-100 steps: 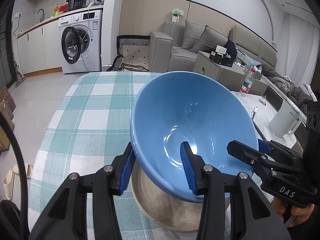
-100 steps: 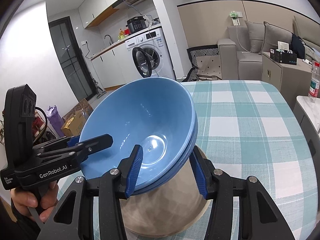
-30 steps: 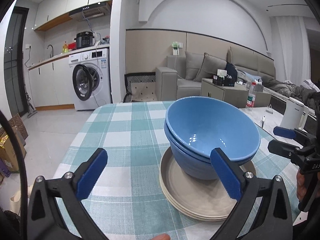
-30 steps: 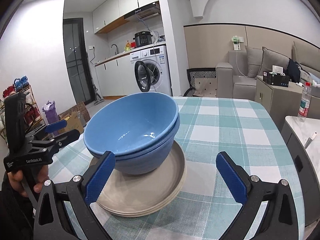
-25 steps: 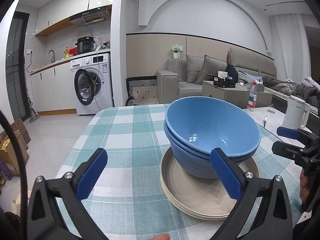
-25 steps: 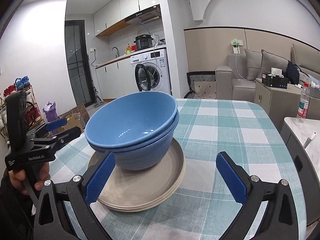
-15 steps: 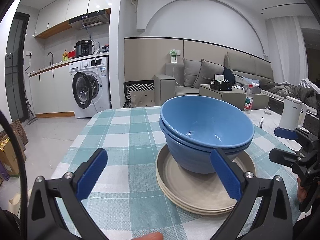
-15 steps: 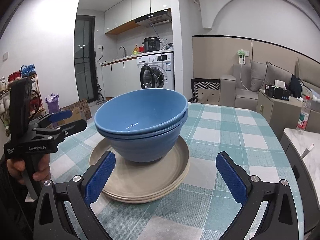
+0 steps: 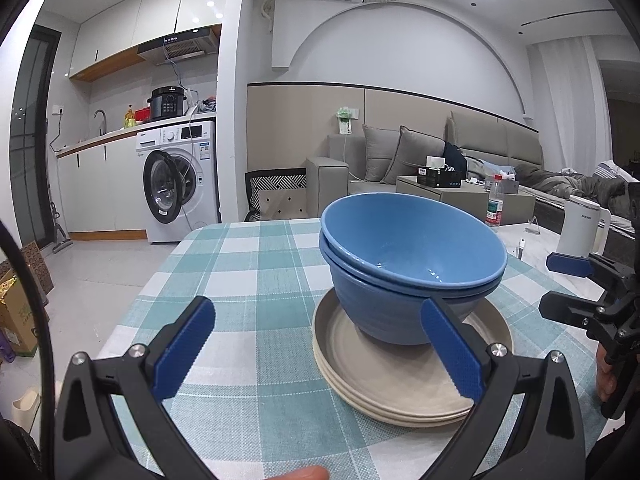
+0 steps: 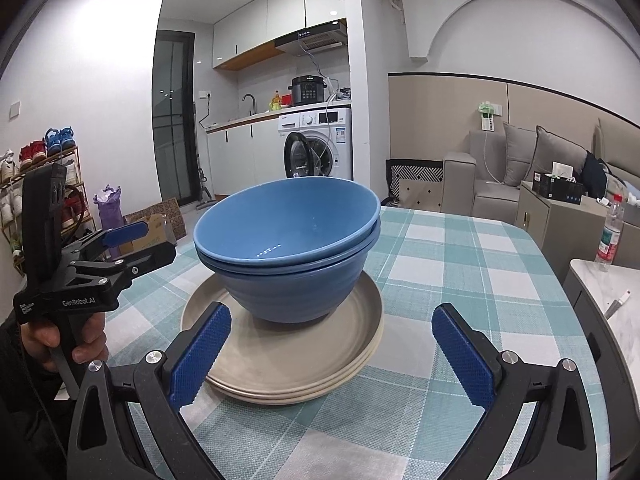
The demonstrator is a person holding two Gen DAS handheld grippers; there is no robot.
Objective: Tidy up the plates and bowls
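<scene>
Two blue bowls point(image 9: 408, 264) sit nested on a stack of beige plates point(image 9: 400, 384) on the checked tablecloth. In the right wrist view the bowls point(image 10: 292, 240) and plates point(image 10: 296, 364) stand just ahead of me. My left gripper point(image 9: 316, 344) is open and empty, a short way back from the stack. My right gripper point(image 10: 332, 348) is open and empty, also back from the plates. Each gripper shows in the other's view, the right one point(image 9: 560, 284) at the right edge and the left one point(image 10: 136, 244) at the left.
The table point(image 9: 248, 264) with its green and white checked cloth stretches beyond the stack. A white kettle point(image 9: 578, 226) and a water bottle point(image 9: 494, 204) stand on a side counter to the right. A washing machine point(image 9: 180, 180) and a sofa point(image 9: 420, 160) are behind.
Both grippers let go of the blue bowl, which now rests in the other bowl on the plates. Both opened wide and drew back and lower, level with the stack.
</scene>
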